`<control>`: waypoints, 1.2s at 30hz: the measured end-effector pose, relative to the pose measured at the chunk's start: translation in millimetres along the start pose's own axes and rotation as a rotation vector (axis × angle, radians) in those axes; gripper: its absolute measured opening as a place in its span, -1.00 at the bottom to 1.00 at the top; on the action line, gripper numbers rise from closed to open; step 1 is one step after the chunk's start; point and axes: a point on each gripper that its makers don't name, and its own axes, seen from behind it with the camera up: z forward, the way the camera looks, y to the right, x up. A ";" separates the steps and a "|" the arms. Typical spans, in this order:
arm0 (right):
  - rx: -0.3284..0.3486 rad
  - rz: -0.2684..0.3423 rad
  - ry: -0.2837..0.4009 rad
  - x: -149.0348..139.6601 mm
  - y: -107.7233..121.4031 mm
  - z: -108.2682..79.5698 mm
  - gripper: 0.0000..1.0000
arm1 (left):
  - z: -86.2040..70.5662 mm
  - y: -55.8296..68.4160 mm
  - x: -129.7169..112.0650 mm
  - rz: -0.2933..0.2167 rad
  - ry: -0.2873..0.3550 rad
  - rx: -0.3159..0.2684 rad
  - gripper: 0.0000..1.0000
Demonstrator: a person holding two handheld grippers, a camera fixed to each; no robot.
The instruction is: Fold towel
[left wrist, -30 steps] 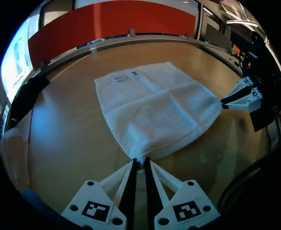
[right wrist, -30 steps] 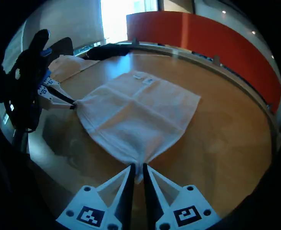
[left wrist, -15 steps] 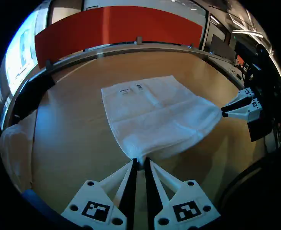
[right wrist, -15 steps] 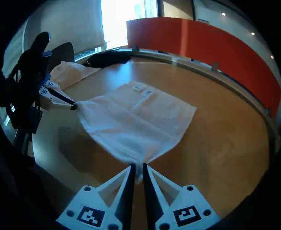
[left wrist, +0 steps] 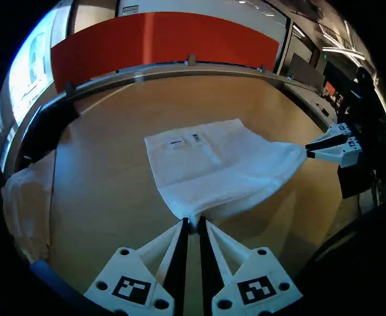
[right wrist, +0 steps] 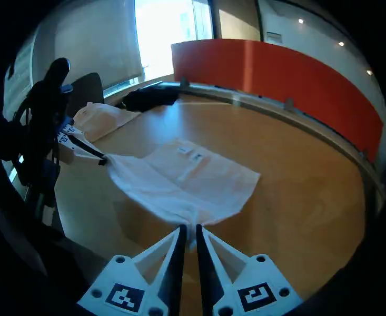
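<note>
Since a second ago both grippers have risen and the towel's near edge has come up off the table with them. Less of the cloth now lies flat, and a shadow shows under the raised part.

In the left gripper view the left gripper (left wrist: 193, 224) is clamped on one near corner of the white towel (left wrist: 219, 168), with the cloth bunched to a point between its two fingers. In the right gripper view the right gripper (right wrist: 188, 231) pinches the other near corner the same way, both fingers pressed on the fabric.

Each gripper also appears farther off in the other's view. The right one is at the right edge of the left gripper view, and the left one is at the left of the right gripper view. Each has its tips on its own towel corner.

Between the two held corners the near edge hangs slack in the air. The far half lies flat on the wooden table (left wrist: 103, 174), with two small tags (left wrist: 185, 141) face up near the far edge.

Farther out, a pale cloth (left wrist: 27, 205) is heaped at the table's left side, with a dark bundle (left wrist: 48, 129) just beyond it. A red partition (left wrist: 166, 42) runs along the far rim, and in the right gripper view a bright window (right wrist: 164, 37) stands behind it
</note>
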 end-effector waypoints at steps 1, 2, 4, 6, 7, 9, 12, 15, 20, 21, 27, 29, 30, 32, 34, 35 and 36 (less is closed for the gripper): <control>0.001 -0.001 0.001 2.0 -1.4 -3.7 -0.71 | -3.3 1.4 0.6 -0.006 -0.003 -0.004 -0.71; 0.002 -0.003 0.003 3.7 -2.6 -6.9 -0.71 | -6.3 2.7 1.2 -0.011 -0.005 -0.007 -0.71; 0.004 -0.006 0.004 7.1 -5.2 -13.8 -0.71 | -12.4 5.5 2.0 -0.019 -0.009 -0.014 -0.71; 0.006 -0.008 0.004 9.6 -7.6 -20.1 -0.71 | -17.9 8.1 2.6 -0.024 -0.013 -0.020 -0.71; 0.008 -0.008 0.004 10.5 -9.0 -23.4 -0.71 | -20.7 9.4 2.7 -0.025 -0.015 -0.022 -0.71; 0.010 -0.006 0.003 11.6 -11.3 -28.9 -0.71 | -25.6 11.8 2.7 -0.026 -0.019 -0.027 -0.71; 0.014 -0.002 -0.001 11.5 -14.9 -36.1 -0.71 | -32.5 15.5 1.6 -0.023 -0.026 -0.034 -0.71; 0.017 0.003 -0.006 10.4 -18.2 -41.6 -0.71 | -38.9 18.8 0.3 -0.022 -0.033 -0.040 -0.71; 0.019 0.009 -0.010 10.7 -22.4 -48.4 -0.71 | -48.8 25.0 -3.5 -0.040 -0.043 -0.049 -0.71; 0.019 0.009 -0.010 10.9 -22.8 -49.1 -0.72 | -50.2 26.3 -4.9 -0.046 -0.046 -0.050 -0.71; 0.023 0.006 -0.016 10.7 -24.6 -50.7 -0.72 | -54.8 31.5 -14.6 -0.076 -0.061 -0.053 -0.71; 0.024 0.003 -0.020 9.6 -24.7 -49.9 -0.71 | -54.7 31.9 -16.6 -0.083 -0.065 -0.052 -0.71; 0.024 0.001 -0.022 9.4 -24.6 -49.3 -0.71 | -54.3 31.9 -16.6 -0.086 -0.065 -0.052 -0.71; 0.024 -0.002 -0.024 9.2 -24.3 -48.0 -0.72 | -53.2 31.6 -16.0 -0.091 -0.064 -0.052 -0.71; 0.022 -0.005 -0.026 9.3 -22.5 -45.8 -0.71 | -51.0 30.1 -14.2 -0.094 -0.062 -0.049 -0.71; 0.021 -0.007 -0.027 9.3 -21.3 -44.4 -0.71 | -49.6 29.2 -13.0 -0.095 -0.061 -0.048 -0.71; 0.020 -0.007 -0.029 9.3 -20.0 -42.8 -0.72 | -47.8 28.1 -11.8 -0.097 -0.062 -0.047 -0.71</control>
